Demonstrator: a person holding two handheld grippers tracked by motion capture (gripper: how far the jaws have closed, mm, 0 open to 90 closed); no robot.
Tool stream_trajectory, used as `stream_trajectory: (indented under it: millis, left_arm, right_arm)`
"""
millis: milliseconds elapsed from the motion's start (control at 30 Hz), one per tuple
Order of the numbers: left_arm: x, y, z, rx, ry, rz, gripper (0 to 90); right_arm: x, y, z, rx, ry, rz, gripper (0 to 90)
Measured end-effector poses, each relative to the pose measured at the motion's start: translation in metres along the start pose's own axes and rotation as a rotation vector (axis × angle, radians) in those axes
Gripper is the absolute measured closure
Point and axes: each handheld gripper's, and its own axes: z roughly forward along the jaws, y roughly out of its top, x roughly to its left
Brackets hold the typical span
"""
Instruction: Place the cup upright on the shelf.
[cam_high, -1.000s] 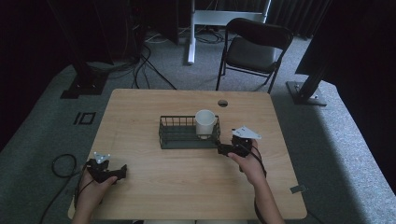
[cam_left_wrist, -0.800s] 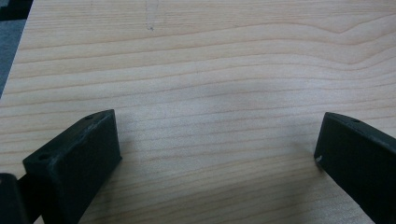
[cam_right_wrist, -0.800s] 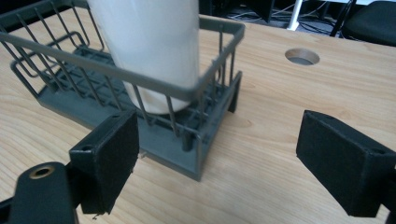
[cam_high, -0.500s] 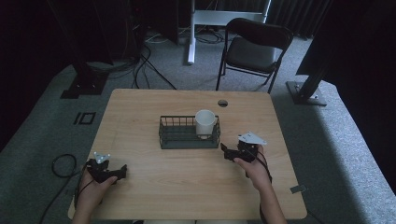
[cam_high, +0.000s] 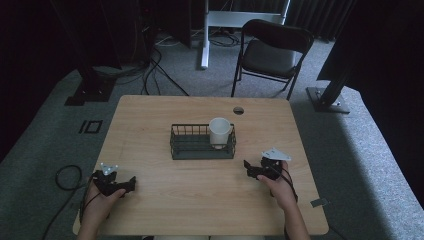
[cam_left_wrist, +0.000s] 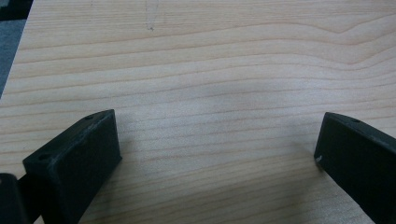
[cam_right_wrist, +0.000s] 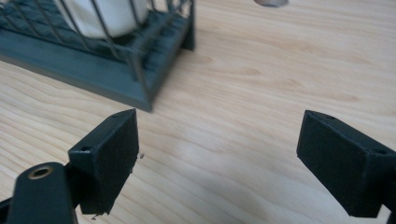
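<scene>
- White mug (cam_high: 220, 131) stands upright inside the dark wire basket (cam_high: 202, 149), at the basket's right end, its lower part behind the wires; in the right gripper view the mug (cam_right_wrist: 107, 16) shows through the bars of the basket (cam_right_wrist: 93, 60)
- Basket sits near the middle of the wooden desk (cam_high: 200, 200), and everything else is best placed from it
- Right tool (cam_high: 248, 168) is now well clear of the basket, towards the person and off its right front corner; a second ago it was just beside the basket's right end, next to the mug, so it has backed away
- Its jaws stand wide apart with bare wood between them, holding nothing
- Left tool (cam_high: 131, 181) lies far from the basket, towards the person and off its left front corner, about where it was a second ago; its jaws are also spread wide over bare desk (cam_left_wrist: 210, 93), empty
- Judging by this, the mug has been placed and let go, and the pull-back of the right tool reads as the close of that step
- Mug looks settled and not leaning, so little seems left to do beyond bringing both hands to rest
</scene>
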Motion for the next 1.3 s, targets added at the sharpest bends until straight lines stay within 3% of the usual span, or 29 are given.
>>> stream_trajectory:
  millis: [533, 733, 867, 933, 1067, 1300]
  left_arm:
    - [0.0, 0.0, 0.0, 0.0, 0.0, 0.0, 0.5]
    - [0.0, 0.0, 0.0, 0.0, 0.0, 0.0, 0.4]
    - [0.0, 0.0, 0.0, 0.0, 0.0, 0.0, 0.4]
    - [0.0, 0.0, 0.0, 0.0, 0.0, 0.0, 0.4]
    - [0.0, 0.0, 0.0, 0.0, 0.0, 0.0, 0.4]
    - [0.0, 0.0, 0.0, 0.0, 0.0, 0.0, 0.4]
  right_arm:
    - [-0.024, -0.023, -0.012, 0.058, -0.048, 0.048, 12.4]
    - [-0.035, -0.03, -0.017, 0.076, -0.09, 0.056, 12.4]
    - [-0.042, -0.035, -0.019, 0.112, -0.111, 0.062, 12.3]
    - [-0.047, -0.038, -0.021, 0.146, -0.144, 0.053, 12.4]
    - [-0.051, -0.04, -0.024, 0.178, -0.156, 0.092, 12.1]
    - [-0.052, -0.042, -0.026, 0.177, -0.166, 0.099, 12.2]
